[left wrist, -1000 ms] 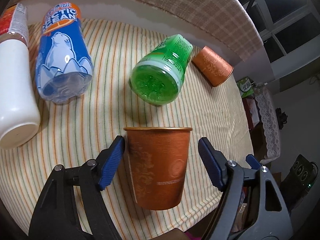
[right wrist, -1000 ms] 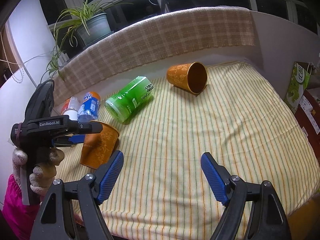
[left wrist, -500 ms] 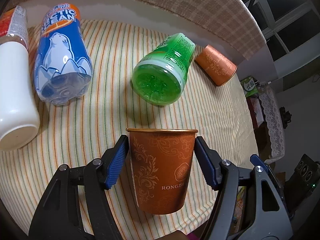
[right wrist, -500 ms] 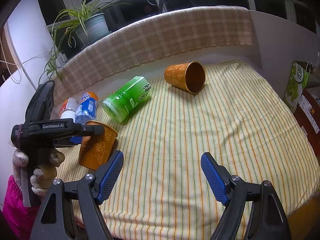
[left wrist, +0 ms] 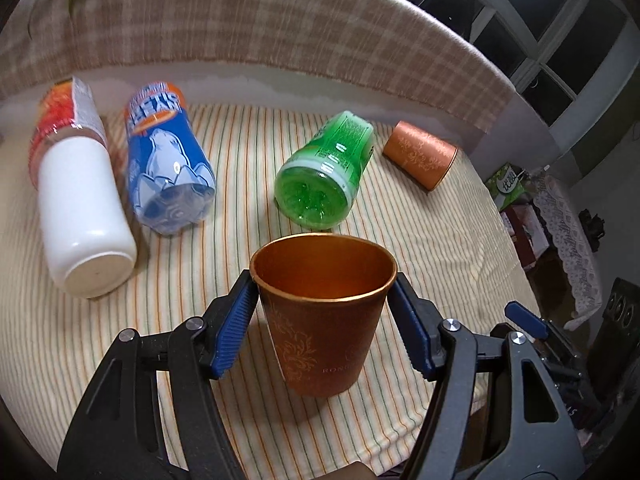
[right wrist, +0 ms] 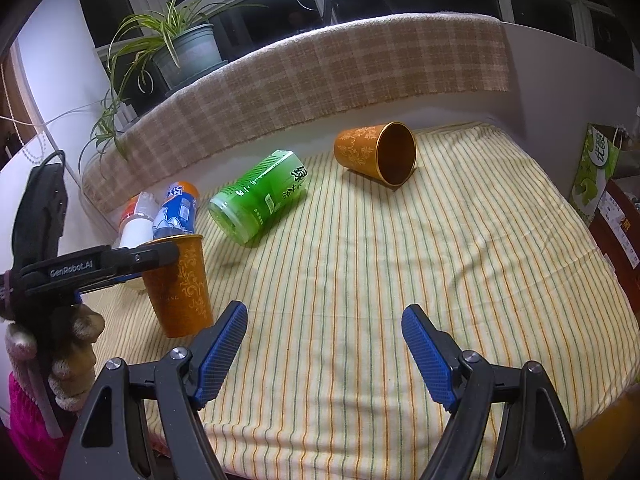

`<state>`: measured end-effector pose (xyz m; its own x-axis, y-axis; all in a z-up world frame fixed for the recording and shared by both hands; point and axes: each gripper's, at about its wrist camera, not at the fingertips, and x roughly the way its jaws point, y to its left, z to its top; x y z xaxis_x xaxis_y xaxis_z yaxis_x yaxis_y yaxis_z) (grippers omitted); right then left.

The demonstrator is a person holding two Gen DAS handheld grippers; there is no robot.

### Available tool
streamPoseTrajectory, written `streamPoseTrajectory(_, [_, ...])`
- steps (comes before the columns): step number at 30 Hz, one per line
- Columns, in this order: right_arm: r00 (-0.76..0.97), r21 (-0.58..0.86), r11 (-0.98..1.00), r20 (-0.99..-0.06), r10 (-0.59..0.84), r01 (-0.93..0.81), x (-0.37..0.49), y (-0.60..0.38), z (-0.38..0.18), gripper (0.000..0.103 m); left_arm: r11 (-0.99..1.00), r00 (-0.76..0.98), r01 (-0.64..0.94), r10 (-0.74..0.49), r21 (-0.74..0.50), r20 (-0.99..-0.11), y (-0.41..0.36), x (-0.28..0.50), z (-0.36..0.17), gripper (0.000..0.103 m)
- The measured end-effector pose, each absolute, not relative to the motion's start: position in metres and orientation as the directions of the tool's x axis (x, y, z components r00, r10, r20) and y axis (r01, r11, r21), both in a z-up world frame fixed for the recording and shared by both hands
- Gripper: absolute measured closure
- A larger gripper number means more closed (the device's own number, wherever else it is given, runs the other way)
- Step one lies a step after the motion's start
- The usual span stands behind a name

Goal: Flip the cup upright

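My left gripper [left wrist: 322,300] is shut on a copper cup [left wrist: 322,312] with a floral pattern, its blue pads [left wrist: 234,328] pressed on both sides just under the rim. The cup is upright with its mouth up, low over the striped cloth [left wrist: 224,392]. The right wrist view shows the same cup [right wrist: 180,284] held at the table's left edge. A second copper cup [right wrist: 376,152] lies on its side at the back, seen also in the left wrist view [left wrist: 420,154]. My right gripper [right wrist: 324,344] is open and empty over the cloth near the front edge.
A green bottle [left wrist: 324,172], a blue bottle [left wrist: 166,160] and a white bottle [left wrist: 78,208] lie on their sides behind the held cup. A plaid-covered ledge [right wrist: 320,76] with a potted plant [right wrist: 176,44] runs along the back. A green bag [right wrist: 596,172] stands right of the table.
My left gripper closed on the copper cup and tilted it, so the cup's open mouth now faces up. The right gripper has barely moved.
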<state>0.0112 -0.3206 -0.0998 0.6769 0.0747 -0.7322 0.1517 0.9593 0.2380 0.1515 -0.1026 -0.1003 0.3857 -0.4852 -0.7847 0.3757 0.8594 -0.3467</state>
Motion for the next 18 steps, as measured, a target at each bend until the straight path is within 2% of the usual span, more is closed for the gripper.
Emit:
streamPoseTrajectory(7, [0.675, 0.241, 0.958, -0.734, 0.076, 0.154, 0.011, -0.32, -0.1, 0.021, 0.879, 0.477, 0.405, -0.439, -0.253, -0.761, -0.109, 0.135, -0.094, 0.035])
streamPoseTrajectory(12, [0.679, 0.24, 0.958, -0.731, 0.072, 0.157, 0.009, -0.321, -0.1, 0.021, 0.891, 0.557, 0.431, -0.389, -0.145, -0.734, -0.118, 0.123, -0.09, 0.035])
streamPoseTrajectory(18, [0.684, 0.232, 0.96, -0.727, 0.063, 0.158, 0.008, -0.322, -0.099, 0.021, 0.89, 0.595, 0.447, -0.366, -0.083, -0.715, -0.125, 0.112, -0.093, 0.035])
